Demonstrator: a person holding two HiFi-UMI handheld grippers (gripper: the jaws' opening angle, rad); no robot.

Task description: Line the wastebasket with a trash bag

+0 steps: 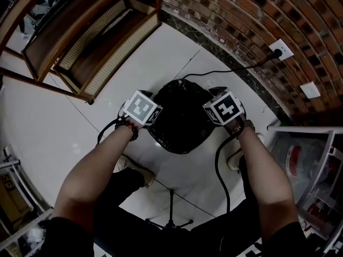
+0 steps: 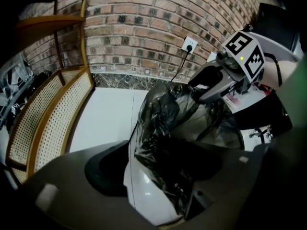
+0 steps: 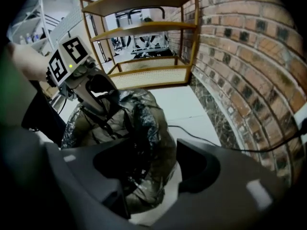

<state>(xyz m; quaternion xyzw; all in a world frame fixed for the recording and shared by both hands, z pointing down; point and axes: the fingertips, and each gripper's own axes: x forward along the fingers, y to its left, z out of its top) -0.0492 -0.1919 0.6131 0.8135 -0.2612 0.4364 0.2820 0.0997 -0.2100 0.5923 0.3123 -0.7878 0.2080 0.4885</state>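
A white wastebasket (image 2: 144, 190) stands on the pale floor with a black trash bag (image 1: 179, 116) crumpled over its mouth. In the head view my left gripper (image 1: 154, 116) is at the bag's left edge and my right gripper (image 1: 213, 114) at its right edge. Both marker cubes hide the fingertips there. In the left gripper view my left gripper (image 2: 165, 171) stands open, straddling the basket's rim and the bag film (image 2: 168, 143). In the right gripper view my right gripper (image 3: 153, 171) is open as well, with bag film (image 3: 144, 128) and white rim between the jaws.
A wooden shelf with cane panels (image 1: 91, 36) stands at the back left. A brick wall (image 1: 257, 15) runs behind, and a black cable (image 1: 225, 71) leads from its socket (image 1: 280, 50). A white rack (image 1: 316, 165) is at the right, a tripod foot (image 1: 170, 218) near my feet.
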